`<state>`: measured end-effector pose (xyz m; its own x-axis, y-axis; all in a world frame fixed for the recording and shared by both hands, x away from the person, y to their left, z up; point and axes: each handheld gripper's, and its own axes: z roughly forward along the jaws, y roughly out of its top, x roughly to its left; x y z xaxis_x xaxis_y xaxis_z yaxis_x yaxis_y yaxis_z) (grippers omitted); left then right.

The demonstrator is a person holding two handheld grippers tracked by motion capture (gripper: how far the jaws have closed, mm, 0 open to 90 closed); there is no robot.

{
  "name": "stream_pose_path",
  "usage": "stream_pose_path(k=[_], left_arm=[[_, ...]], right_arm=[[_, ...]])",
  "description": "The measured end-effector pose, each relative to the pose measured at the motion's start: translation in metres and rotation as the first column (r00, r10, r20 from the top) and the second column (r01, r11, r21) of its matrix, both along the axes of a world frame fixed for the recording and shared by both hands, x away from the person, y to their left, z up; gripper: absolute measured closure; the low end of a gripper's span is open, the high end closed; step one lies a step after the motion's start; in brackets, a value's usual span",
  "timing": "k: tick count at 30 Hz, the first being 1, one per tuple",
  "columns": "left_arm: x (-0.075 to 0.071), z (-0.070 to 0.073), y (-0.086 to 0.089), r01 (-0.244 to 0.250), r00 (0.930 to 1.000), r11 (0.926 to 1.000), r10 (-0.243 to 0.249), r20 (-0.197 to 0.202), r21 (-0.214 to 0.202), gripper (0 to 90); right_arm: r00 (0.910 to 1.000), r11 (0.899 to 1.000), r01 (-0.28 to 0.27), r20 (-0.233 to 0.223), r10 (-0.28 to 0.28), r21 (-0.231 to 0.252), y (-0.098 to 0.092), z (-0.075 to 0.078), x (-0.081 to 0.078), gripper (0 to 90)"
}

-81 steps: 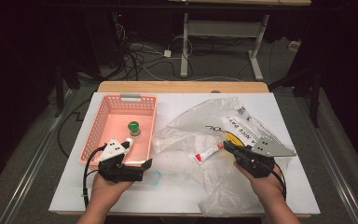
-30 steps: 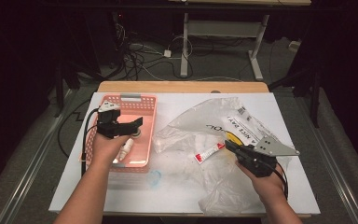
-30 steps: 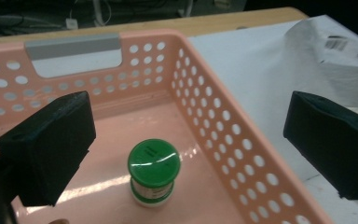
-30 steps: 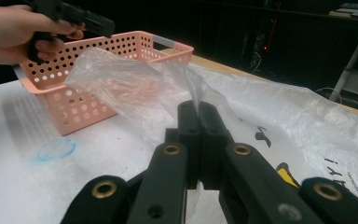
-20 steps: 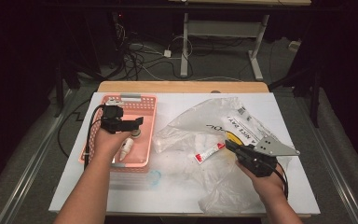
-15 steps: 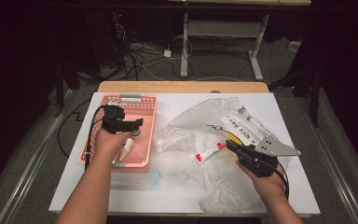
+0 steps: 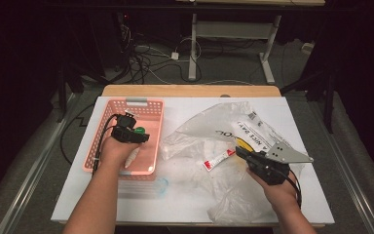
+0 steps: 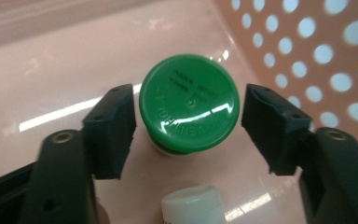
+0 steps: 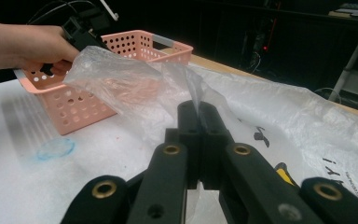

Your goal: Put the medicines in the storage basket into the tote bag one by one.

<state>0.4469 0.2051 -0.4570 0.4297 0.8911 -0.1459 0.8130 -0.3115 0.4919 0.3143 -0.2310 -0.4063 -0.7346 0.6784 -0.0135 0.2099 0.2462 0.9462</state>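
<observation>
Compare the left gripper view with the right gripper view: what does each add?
Left gripper view: the fingers of the left gripper, which have just been closing, flank a green-capped bottle without pressing on it yet; a white bottle sits nearer the camera. Right gripper view: the fingers of the right gripper pinch a clear plastic bag above the white table. Shared: the pink basket.

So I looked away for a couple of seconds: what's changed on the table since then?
The left gripper moved from the table's near edge forward into the pink basket and came down around the green-capped bottle; its fingers have just been closing, not yet pressing. The right gripper stayed shut on the plastic bag.
</observation>
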Motion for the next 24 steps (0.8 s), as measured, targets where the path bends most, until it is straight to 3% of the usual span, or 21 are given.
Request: stream_pose_path(k=[7, 15, 24], left_arm=[[-0.001, 0.001, 0.0, 0.007, 0.9995, 0.9999, -0.007, 0.031, 0.008, 48.4], [-0.002, 0.002, -0.002, 0.012, 0.9991, 0.9998, -0.013, 0.04, 0.018, 49.5], [-0.008, 0.013, 0.002, -0.02, 0.9941, 0.9994, 0.023, 0.106, -0.026, 49.6]], right_arm=[[1.0, 1.0, 0.002, -0.004, -0.002, 0.0, 0.0, -0.001, 0.0, 90.0], [1.0, 1.0, 0.003, -0.003, -0.003, -0.001, 0.0, -0.001, 0.0, 90.0], [1.0, 1.0, 0.002, -0.003, -0.002, 0.001, 0.001, -0.001, 0.0, 90.0]])
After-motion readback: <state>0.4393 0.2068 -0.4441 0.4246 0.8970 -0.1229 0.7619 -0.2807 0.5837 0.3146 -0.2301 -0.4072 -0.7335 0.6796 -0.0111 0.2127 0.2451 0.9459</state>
